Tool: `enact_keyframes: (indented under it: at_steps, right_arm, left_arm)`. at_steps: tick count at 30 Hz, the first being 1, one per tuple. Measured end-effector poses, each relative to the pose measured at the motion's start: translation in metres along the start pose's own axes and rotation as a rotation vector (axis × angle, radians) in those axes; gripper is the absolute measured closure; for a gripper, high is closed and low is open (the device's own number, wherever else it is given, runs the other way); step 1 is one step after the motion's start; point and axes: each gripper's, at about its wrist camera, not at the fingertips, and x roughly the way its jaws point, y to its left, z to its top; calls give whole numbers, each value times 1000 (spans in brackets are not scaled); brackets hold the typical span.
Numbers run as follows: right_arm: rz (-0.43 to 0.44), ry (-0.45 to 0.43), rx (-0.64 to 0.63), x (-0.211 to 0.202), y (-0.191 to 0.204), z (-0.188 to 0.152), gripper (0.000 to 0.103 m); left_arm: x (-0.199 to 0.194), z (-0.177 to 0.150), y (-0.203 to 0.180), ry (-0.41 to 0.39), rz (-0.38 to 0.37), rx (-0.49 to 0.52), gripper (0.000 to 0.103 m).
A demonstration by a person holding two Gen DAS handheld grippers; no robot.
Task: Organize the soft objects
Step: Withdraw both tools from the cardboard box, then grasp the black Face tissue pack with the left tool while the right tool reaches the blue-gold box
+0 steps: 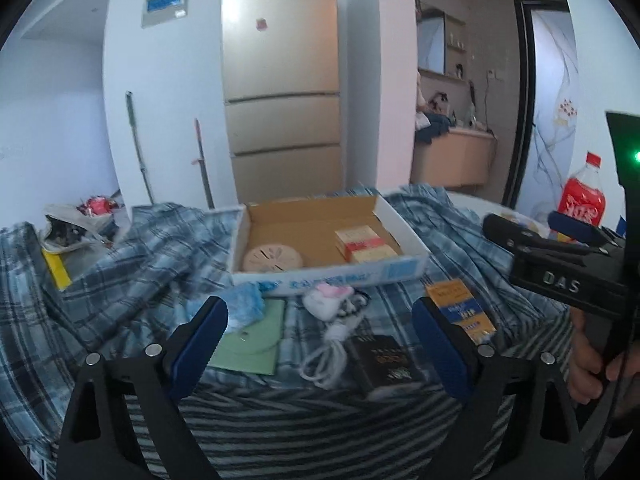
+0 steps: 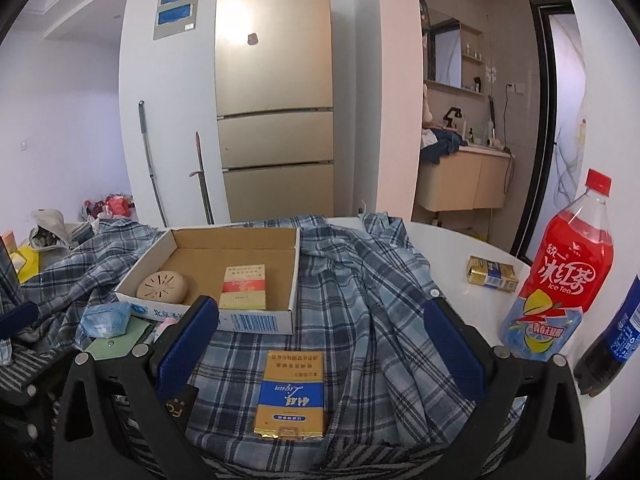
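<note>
A blue plaid shirt (image 1: 132, 256) lies spread over the table, also in the right wrist view (image 2: 360, 296). A striped cloth (image 1: 304, 420) lies at the near edge. An open cardboard box (image 1: 320, 236) sits on the shirt (image 2: 224, 276), holding a round tan disc (image 1: 272, 258) and a small carton (image 1: 364, 244). A blue fluffy cloth (image 1: 244, 304), a pink-and-white plush (image 1: 328, 300), a white cable (image 1: 324, 356) and a dark box (image 1: 384, 360) lie before my left gripper (image 1: 320, 340), which is open and empty. My right gripper (image 2: 320, 344) is open above a yellow-blue packet (image 2: 292, 392).
A green card (image 1: 252, 340) lies under the blue cloth. A red iced tea bottle (image 2: 560, 280), a dark cola bottle (image 2: 612, 340) and a gold packet (image 2: 490, 274) stand on the white table at right. A fridge (image 2: 276, 92) stands behind.
</note>
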Motion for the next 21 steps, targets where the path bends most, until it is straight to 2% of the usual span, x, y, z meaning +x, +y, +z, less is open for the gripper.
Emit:
enact_keyframes:
  at_steps: [6,8,9,11,14,21]
  right_arm:
    - [47,104,34,16,-4,-4,1]
    - [69,142,49,20,-5,-6,1]
    - [80,156,50,23,-5,-7,2]
    - [65,169,42,26,-3,-9,5]
    - [62,182,48,27,-4,-10,8]
    - [47,194,31,30,0,-10,10]
  left_arm:
    - [22,-1,-17,114,-52,-15,18]
    - [35,1,-24,166,-57,8,18]
    - [41,1,-26,192,-67,17,22]
    - [56,0,-30,263,-95,22,27]
    - [72,-11,-36,329,-100,26,34]
    - [77,-21,-47,357,-131,69,36]
